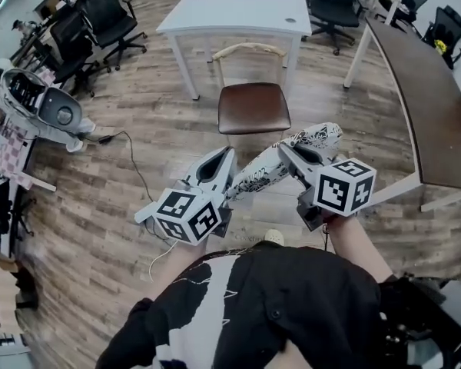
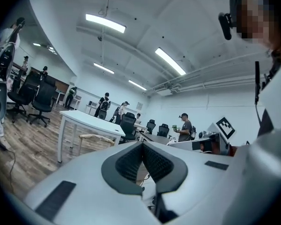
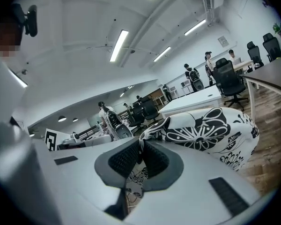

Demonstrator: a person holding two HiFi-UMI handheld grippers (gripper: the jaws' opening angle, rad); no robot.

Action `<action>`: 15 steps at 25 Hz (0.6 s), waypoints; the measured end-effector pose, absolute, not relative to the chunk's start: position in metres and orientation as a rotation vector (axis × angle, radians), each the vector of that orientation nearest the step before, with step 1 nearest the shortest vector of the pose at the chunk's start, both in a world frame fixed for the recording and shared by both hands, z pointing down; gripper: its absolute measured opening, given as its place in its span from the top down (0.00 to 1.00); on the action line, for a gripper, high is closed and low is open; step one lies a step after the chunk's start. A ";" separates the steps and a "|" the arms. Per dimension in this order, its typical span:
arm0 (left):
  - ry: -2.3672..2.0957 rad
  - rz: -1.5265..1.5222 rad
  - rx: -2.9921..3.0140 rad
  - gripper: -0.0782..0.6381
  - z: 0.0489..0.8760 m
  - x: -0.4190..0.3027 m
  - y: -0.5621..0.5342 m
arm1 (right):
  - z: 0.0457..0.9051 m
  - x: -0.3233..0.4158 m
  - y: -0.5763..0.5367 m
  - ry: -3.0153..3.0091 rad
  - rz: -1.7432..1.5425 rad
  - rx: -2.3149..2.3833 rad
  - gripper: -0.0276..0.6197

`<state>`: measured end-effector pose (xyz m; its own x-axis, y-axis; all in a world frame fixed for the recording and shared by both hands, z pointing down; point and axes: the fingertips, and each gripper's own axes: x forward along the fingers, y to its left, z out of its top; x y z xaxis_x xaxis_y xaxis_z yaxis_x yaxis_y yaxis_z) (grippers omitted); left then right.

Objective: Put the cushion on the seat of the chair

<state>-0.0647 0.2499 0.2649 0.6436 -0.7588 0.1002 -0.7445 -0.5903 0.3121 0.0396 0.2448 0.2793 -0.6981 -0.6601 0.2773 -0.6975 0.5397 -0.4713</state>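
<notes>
Short of the chair [image 1: 253, 108], right tongs [image 1: 288, 152] pinch the cushion [image 1: 316, 138] by its edge so it hangs clear; left tongs [image 1: 227, 157] closed, empty.

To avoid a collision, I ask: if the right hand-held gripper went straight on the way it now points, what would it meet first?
The right hand-held gripper is shut on the cushion, which goes with it. Beyond, the chair seat seems first in its line, though depth is unclear.
</notes>
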 end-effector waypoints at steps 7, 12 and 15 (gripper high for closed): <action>-1.268 -0.092 2.530 0.88 0.262 -0.024 0.202 | 0.275 0.077 0.189 -2.720 0.815 1.099 0.91; -1.296 -0.085 2.512 0.88 0.265 -0.019 0.183 | 0.277 0.086 0.164 -2.738 0.834 1.068 0.91; -1.316 -0.079 2.497 0.88 0.266 -0.019 0.172 | 0.281 0.090 0.150 -2.739 0.852 1.052 0.91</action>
